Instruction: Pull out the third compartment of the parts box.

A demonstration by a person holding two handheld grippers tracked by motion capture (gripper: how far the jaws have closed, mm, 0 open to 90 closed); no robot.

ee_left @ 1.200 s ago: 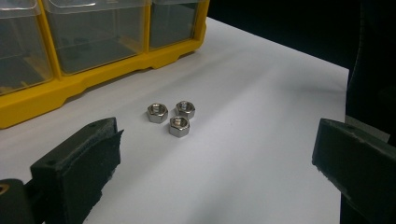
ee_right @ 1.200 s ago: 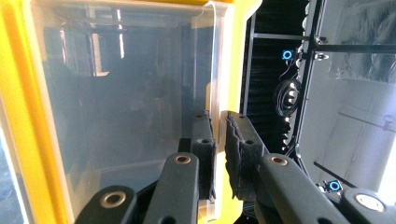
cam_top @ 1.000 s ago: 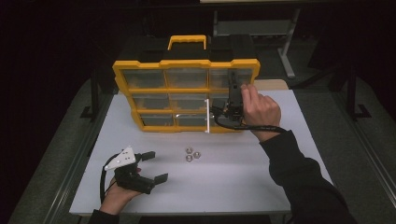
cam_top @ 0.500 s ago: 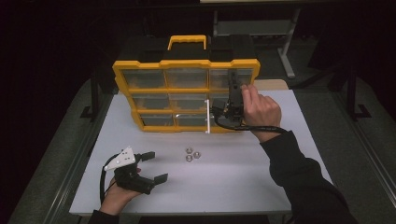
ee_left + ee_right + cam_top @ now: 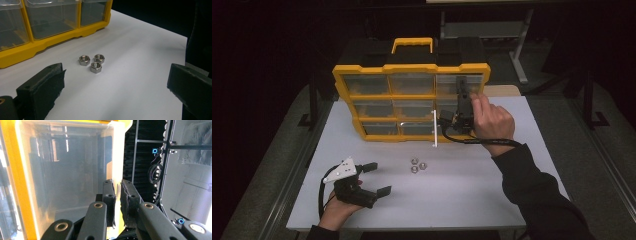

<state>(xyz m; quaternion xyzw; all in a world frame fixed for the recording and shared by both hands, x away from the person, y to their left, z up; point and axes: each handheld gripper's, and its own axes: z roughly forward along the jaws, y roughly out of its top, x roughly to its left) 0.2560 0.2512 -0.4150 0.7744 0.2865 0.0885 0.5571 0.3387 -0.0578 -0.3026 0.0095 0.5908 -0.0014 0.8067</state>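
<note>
My right gripper (image 5: pixel 117 195), jaws pinched on the edge of the organizer's lid (image 5: pixel 412 102), props it upright. Left gripper (image 5: pixel 374 177) gapes, empty; three hex nuts (image 5: pixel 92 62) lie ahead between its jaws. Next, I judge: close on one nut.

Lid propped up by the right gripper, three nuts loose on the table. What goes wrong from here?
1. The right gripper, jaws shut, grips the edge of the yellow organizer lid, which stands raised. If the edge slips out, the lid may drop shut.
2. The three nuts lie loose, bunched together. The left gripper, jaws wide open, may catch two at once or knock one away.
3. The white divider strip leans against the lid's front and could topple if the lid shifts.
</note>
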